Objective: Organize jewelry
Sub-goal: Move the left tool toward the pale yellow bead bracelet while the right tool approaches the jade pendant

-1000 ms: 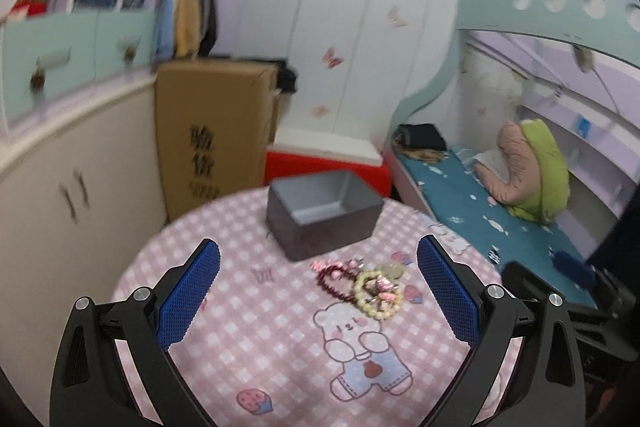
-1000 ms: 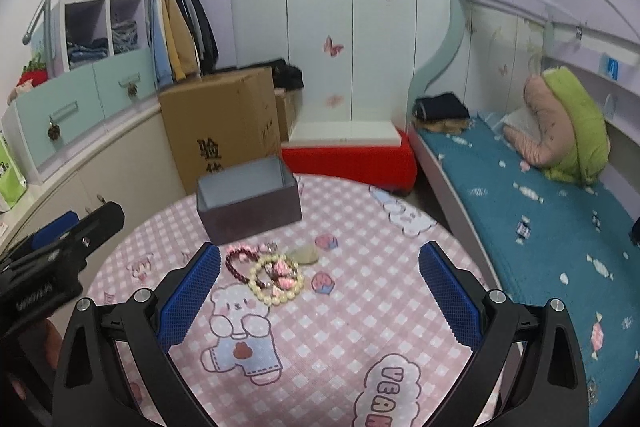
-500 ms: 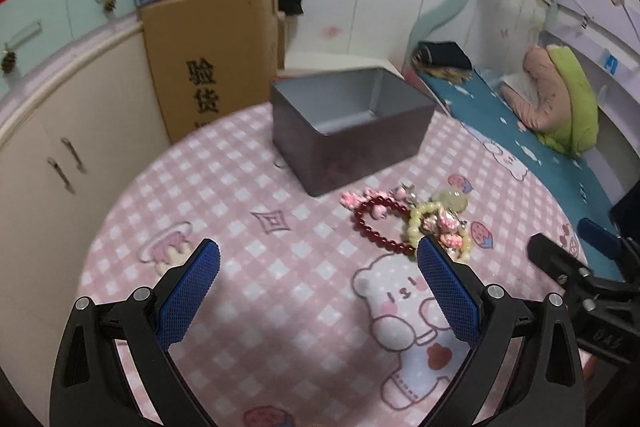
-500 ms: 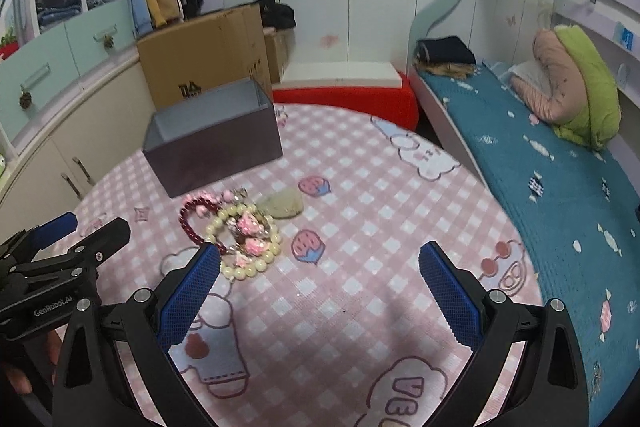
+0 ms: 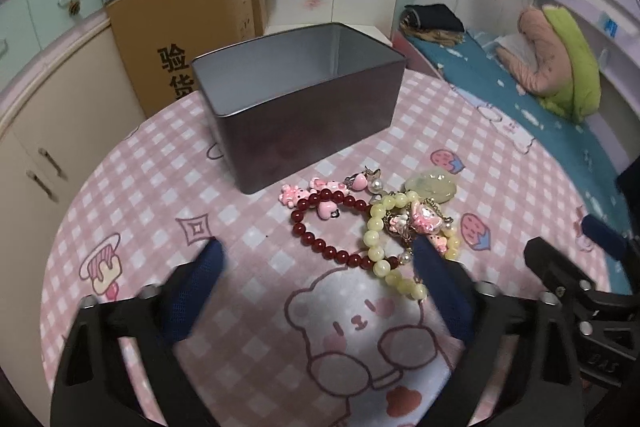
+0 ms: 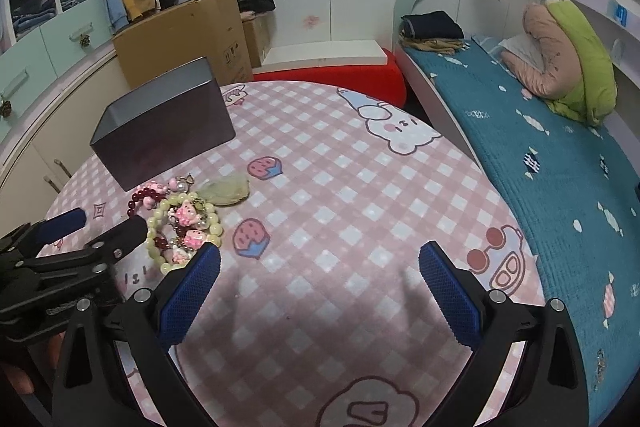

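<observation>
A pile of jewelry lies on the pink checked tablecloth: a dark red bead bracelet (image 5: 320, 241), a pale yellow bead bracelet (image 5: 376, 239) with pink charms, and a pale green stone (image 5: 434, 185). An open, empty grey tin box (image 5: 304, 115) stands just behind it. My left gripper (image 5: 316, 255) is open, low over the table, its right finger (image 5: 440, 283) beside the yellow bracelet. My right gripper (image 6: 320, 267) is open and empty, to the right of the pile (image 6: 180, 223). The box also shows in the right wrist view (image 6: 168, 131).
The round table's cloth (image 6: 360, 187) ends close to a bed (image 6: 560, 155) on the right. A cardboard box (image 5: 188, 35) and cream cabinets (image 5: 36, 155) stand behind and left of the table. The left gripper shows in the right wrist view (image 6: 60, 251).
Both grippers have moved forward and down toward the table. The left gripper now sits right at the jewelry pile; the box and jewelry look much nearer. Both stay open.
</observation>
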Demonstrator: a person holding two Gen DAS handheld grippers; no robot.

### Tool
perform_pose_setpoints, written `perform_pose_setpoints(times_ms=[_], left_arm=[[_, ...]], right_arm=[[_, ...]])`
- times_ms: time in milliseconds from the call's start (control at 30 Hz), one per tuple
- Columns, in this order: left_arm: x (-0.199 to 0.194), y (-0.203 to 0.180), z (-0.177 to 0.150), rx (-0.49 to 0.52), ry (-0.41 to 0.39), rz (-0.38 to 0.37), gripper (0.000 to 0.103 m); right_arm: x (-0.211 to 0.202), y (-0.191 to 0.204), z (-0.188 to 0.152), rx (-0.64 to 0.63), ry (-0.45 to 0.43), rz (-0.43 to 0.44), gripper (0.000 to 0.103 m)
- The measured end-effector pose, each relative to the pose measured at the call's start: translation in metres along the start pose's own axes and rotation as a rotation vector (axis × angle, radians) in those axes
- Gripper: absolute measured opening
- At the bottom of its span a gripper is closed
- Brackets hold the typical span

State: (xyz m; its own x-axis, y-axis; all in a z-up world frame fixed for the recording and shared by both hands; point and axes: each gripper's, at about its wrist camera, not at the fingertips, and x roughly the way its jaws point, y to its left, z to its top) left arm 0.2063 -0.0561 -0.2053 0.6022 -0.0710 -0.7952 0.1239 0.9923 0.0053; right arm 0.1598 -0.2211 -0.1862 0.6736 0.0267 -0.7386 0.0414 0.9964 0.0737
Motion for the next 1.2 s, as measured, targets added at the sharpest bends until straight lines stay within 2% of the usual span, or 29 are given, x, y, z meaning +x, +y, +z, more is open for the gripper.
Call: perform_pose_setpoints(times_ms=[33, 100, 267, 333, 433, 533, 633, 700, 867, 933, 1200], left_arm=[[0.003, -0.001, 0.001, 0.000, 0.012, -0.003, 0.070], [0.011, -0.001, 0.000, -0.015, 0.038, -0.018, 0.065], [0.016, -0.002, 0.002, -0.002, 0.039, -0.001, 0.062], [0.018, -0.005, 0.002, 0.005, 0.044, -0.015, 0.048], [0.019, -0.006, 0.003, 0.003, 0.049, -0.025, 0.036], [0.019, -0.005, 0.004, 0.009, 0.055, -0.023, 0.028], [0.020, -0.003, 0.006, 0.015, 0.062, -0.032, 0.026], [0.018, 0.000, 0.007, 0.006, 0.065, -0.053, 0.019], [0.013, 0.007, 0.005, 0.003, 0.058, -0.065, 0.012], [0.009, 0.011, 0.004, -0.013, 0.054, -0.095, 0.012], [-0.011, 0.029, -0.003, -0.029, 0.028, -0.133, 0.012]], right_arm=[[0.002, -0.001, 0.000, 0.001, 0.001, 0.004, 0.097], [0.006, -0.003, -0.001, 0.003, 0.008, 0.010, 0.097], [0.014, -0.009, -0.002, 0.013, 0.023, 0.027, 0.097], [0.015, -0.010, -0.002, 0.015, 0.023, 0.033, 0.097], [0.017, -0.011, -0.002, 0.019, 0.027, 0.040, 0.097], [0.016, -0.011, -0.002, 0.023, 0.024, 0.045, 0.097], [0.014, -0.012, -0.003, 0.026, 0.022, 0.049, 0.097], [0.013, -0.011, -0.004, 0.026, 0.021, 0.052, 0.097], [0.010, -0.010, -0.006, 0.028, 0.018, 0.058, 0.097], [0.010, -0.009, -0.006, 0.026, 0.023, 0.061, 0.097], [0.011, 0.003, 0.001, -0.016, 0.012, 0.064, 0.097]])
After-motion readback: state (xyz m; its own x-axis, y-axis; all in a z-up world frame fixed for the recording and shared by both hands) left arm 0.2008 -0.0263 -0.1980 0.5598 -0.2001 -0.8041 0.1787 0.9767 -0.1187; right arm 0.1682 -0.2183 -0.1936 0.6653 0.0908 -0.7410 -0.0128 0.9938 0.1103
